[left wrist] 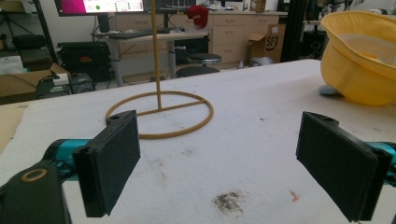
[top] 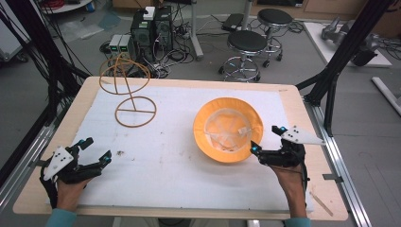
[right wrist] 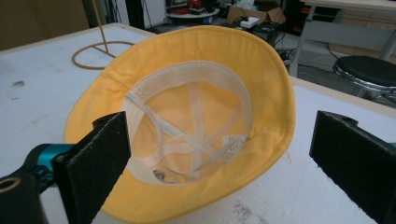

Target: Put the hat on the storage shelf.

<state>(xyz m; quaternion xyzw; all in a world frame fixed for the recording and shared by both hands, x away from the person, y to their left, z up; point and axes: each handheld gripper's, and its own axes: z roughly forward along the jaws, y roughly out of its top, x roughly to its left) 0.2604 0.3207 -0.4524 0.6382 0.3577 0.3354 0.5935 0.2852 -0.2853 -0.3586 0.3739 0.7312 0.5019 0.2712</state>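
A yellow bucket hat [top: 228, 129] lies upside down on the white table cover, its pale lining and seam tapes facing up [right wrist: 196, 126]. My right gripper [top: 267, 139] is open just beside the hat's right brim, jaws wide, nothing between them. A tan wire hat stand [top: 128, 85] with a round base [left wrist: 159, 114] and a looped top stands at the back left. My left gripper [top: 97, 149] rests open near the front left edge, empty, pointing toward the stand. The hat [left wrist: 359, 60] appears at the right in the left gripper view.
The white cover [top: 161, 161] spreads over a wooden table [top: 302, 109], with small dirt marks [left wrist: 229, 201] near my left gripper. Black frame posts [top: 340, 56] rise at both sides. Stools [top: 247, 47] and computer boxes [top: 151, 30] stand on the floor beyond the far edge.
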